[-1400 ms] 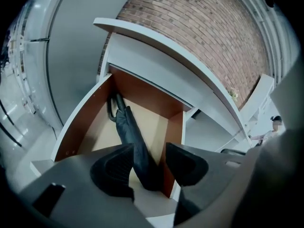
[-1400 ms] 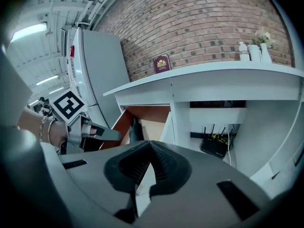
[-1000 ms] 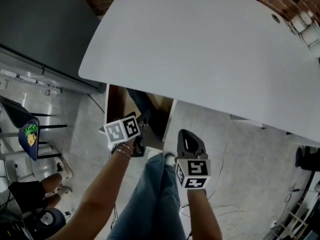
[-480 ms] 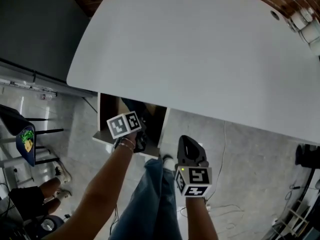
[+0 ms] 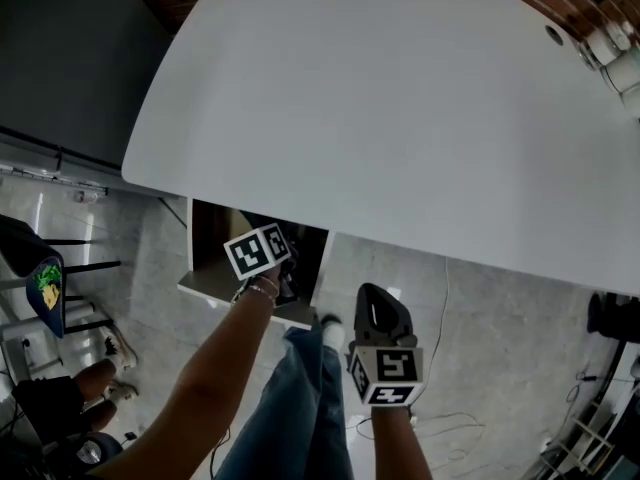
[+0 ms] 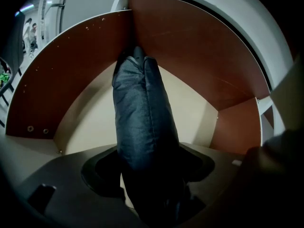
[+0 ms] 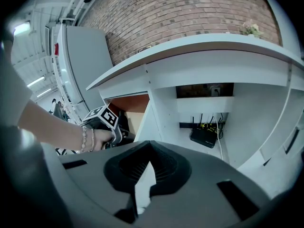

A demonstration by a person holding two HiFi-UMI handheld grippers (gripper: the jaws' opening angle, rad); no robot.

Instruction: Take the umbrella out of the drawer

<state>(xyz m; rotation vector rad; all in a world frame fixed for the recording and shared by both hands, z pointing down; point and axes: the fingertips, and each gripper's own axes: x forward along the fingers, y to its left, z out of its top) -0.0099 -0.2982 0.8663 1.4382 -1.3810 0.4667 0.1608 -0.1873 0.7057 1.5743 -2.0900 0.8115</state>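
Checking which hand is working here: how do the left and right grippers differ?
The left black gripper reaches into the open brown wooden drawer; the right black gripper hangs outside it. The left jaws have just been opening and stand wide around the dark folded umbrella; the right jaws are together, empty. Both carry a square-marker cube.

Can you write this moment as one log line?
left gripper: open, jaws just opening, umbrella between them | umbrella: lying in open drawer | right gripper: shut, empty, outside drawer
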